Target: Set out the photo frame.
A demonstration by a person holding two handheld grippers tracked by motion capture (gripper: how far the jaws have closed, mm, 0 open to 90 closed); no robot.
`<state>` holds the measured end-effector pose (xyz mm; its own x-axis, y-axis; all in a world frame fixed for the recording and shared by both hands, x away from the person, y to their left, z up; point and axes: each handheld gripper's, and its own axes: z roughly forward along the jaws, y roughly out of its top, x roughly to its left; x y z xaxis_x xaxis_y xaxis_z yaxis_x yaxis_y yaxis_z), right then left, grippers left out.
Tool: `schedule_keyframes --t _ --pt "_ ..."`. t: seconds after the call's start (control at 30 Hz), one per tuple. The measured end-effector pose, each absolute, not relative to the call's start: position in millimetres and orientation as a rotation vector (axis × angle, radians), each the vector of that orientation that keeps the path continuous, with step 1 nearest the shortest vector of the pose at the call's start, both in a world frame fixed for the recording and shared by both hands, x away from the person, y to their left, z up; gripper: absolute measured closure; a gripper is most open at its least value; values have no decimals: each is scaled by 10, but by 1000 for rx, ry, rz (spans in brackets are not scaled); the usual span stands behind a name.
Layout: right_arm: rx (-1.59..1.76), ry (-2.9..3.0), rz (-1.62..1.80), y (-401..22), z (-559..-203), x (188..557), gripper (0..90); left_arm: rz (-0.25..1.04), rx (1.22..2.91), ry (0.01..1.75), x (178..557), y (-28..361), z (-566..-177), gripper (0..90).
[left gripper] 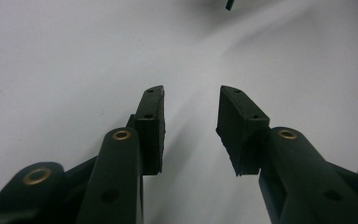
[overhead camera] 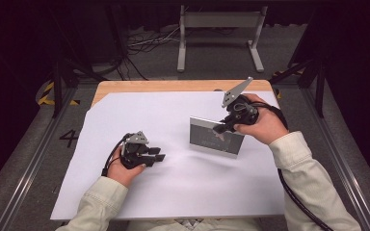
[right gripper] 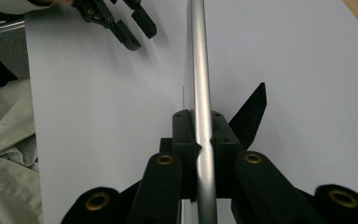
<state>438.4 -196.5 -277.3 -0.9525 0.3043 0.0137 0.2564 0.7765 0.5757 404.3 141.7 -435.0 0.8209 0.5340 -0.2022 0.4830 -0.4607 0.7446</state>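
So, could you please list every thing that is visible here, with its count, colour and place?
picture frame: one, silver rim with dark glass, upright on the white sheet right of centre, its top edge clamped in the right gripper
frame stand: one, black, behind the frame
white sheet: one, white, covers most of the table
table: one, light wood, bare strip at the far edge
metal stand: one, grey, on the floor beyond the table
cables: several, dark and white, on the floor at the back
left gripper: one, black, open, low over the sheet at the left, holds nothing
right gripper: one, black, shut on the frame
sleeves: two, pale, from the bottom edge
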Motion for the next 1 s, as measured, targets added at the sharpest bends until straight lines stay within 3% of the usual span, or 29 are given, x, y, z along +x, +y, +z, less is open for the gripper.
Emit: schedule_keyframes --t 1.0 --pt "231 2983 922 -1653 -2945 4493 839 76 2132 758 4020 1465 -4365 621"
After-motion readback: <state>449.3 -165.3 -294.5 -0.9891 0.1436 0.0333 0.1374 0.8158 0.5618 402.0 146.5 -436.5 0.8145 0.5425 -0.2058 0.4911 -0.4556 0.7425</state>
